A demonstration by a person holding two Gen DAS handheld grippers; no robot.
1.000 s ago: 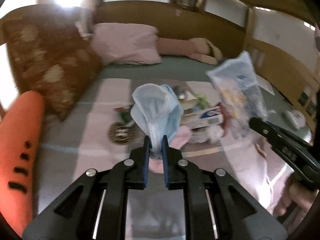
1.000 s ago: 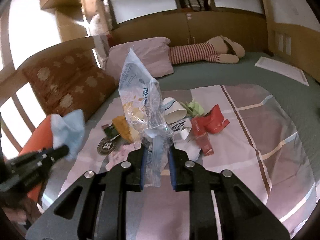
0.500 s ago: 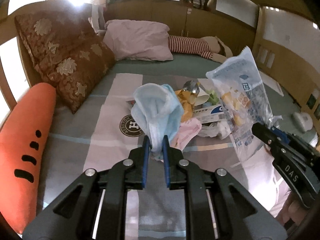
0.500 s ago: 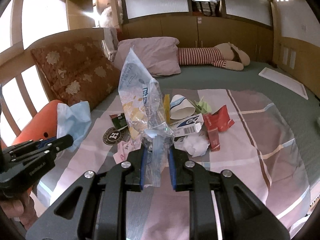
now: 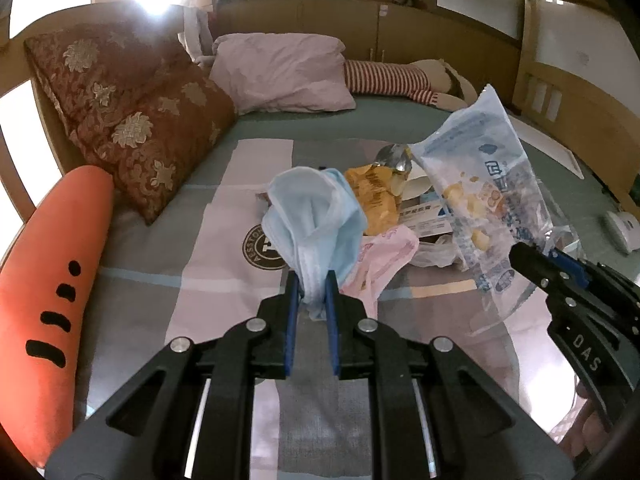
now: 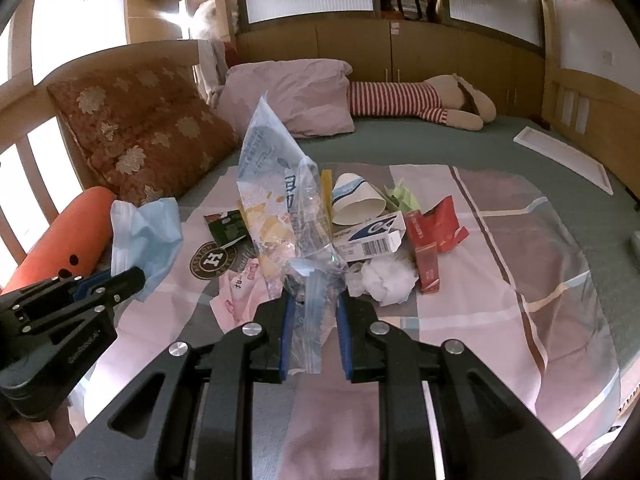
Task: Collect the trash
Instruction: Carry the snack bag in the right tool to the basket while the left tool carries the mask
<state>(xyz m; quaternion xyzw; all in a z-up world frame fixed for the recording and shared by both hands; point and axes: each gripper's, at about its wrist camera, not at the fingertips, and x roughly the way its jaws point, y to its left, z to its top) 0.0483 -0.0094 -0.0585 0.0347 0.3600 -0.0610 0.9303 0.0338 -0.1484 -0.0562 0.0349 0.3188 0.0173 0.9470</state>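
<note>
Both claws angled down, gripping mask (image 5: 316, 216), bag (image 6: 280, 200)

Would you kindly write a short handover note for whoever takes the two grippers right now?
Left gripper: jaws shut on the blue face mask, held up above the bed.
Right gripper: jaws shut on the clear plastic bag, also lifted.
Still lying in a heap on the pink patchwork sheet: paper cup, white carton with a barcode, red wrappers, crumpled tissue, pink wrapper, green packet.
Done: two pieces picked up.
Left: drop both, then gather the heap. No bin shows in either view.
</note>
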